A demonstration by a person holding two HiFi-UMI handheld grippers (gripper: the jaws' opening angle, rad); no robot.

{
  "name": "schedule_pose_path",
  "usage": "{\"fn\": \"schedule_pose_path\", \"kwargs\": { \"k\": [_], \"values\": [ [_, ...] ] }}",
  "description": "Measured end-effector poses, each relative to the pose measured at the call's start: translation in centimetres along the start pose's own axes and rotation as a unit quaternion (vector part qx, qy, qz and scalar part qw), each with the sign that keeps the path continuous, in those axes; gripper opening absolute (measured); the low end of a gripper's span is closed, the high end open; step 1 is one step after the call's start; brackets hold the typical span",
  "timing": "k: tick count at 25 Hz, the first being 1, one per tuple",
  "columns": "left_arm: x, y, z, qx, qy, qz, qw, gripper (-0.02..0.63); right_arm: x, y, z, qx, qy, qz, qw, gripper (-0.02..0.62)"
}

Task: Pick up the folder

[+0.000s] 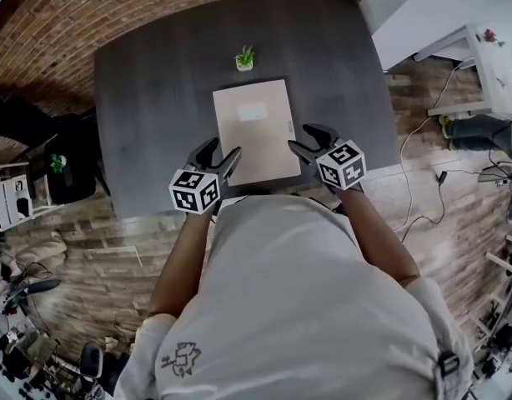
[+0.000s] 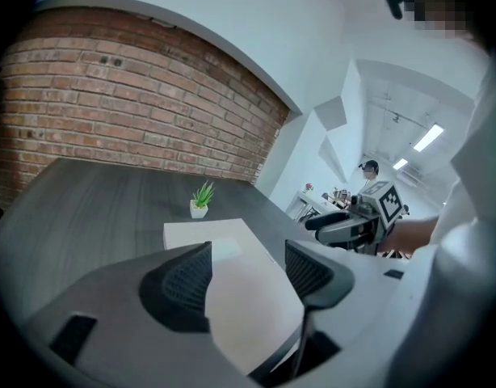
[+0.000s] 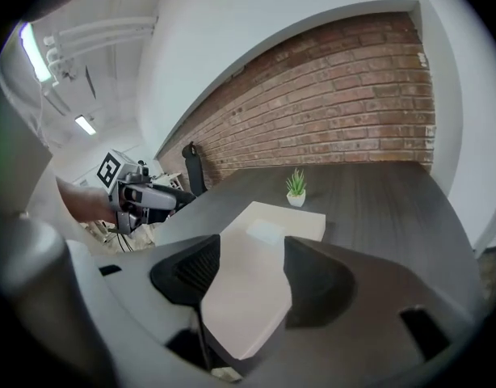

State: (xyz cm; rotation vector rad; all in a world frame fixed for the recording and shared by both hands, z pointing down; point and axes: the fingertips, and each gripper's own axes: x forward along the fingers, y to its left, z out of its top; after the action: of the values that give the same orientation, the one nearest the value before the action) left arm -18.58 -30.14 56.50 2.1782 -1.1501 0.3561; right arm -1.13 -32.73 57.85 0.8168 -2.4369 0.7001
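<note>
**Beige rectangular card folder (image 1: pixel 256 132) flat on counter, both grippers open**

Folder lies mid dark grey wooden counter (image 1: pixel 148 98), towards the near edge. Left gripper (image 1: pixel 222 149) by its near-left corner, right gripper (image 1: pixel 308 137) by its near-right side. Both sets of fingers (image 2: pixel 183 285) apart, clamping nothing. Small green potted plant (image 1: pixel 245 57) just beyond the far edge.

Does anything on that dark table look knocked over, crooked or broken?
Nothing stands out. The folder lies flat and closed on the table, and the small potted plant stands upright just beyond it. The left tongs and right tongs hover open by its near edge, gripping nothing.
</note>
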Motion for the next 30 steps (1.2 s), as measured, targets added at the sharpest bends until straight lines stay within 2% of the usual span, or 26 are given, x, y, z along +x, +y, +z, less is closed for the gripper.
{"fn": "schedule_pose_path", "kwargs": {
  "k": [8,20,30],
  "values": [
    [2.0,2.8,-2.8,-0.041,0.052,-0.012,0.9977,0.290,2.8,-2.0,-2.7,0.038,0.058,-0.019,0.997,0.268],
    [4.5,6.8,-7.3,-0.089,0.110,0.006,0.9899,0.290,6.4,-4.6,-6.9,0.109,0.116,-0.031,0.987,0.288],
    [6.1,8.4,-9.9,-0.125,0.143,0.000,0.9817,0.290,8.2,-5.6,-9.1,0.174,0.137,-0.027,0.975,0.291]
  ]
}}
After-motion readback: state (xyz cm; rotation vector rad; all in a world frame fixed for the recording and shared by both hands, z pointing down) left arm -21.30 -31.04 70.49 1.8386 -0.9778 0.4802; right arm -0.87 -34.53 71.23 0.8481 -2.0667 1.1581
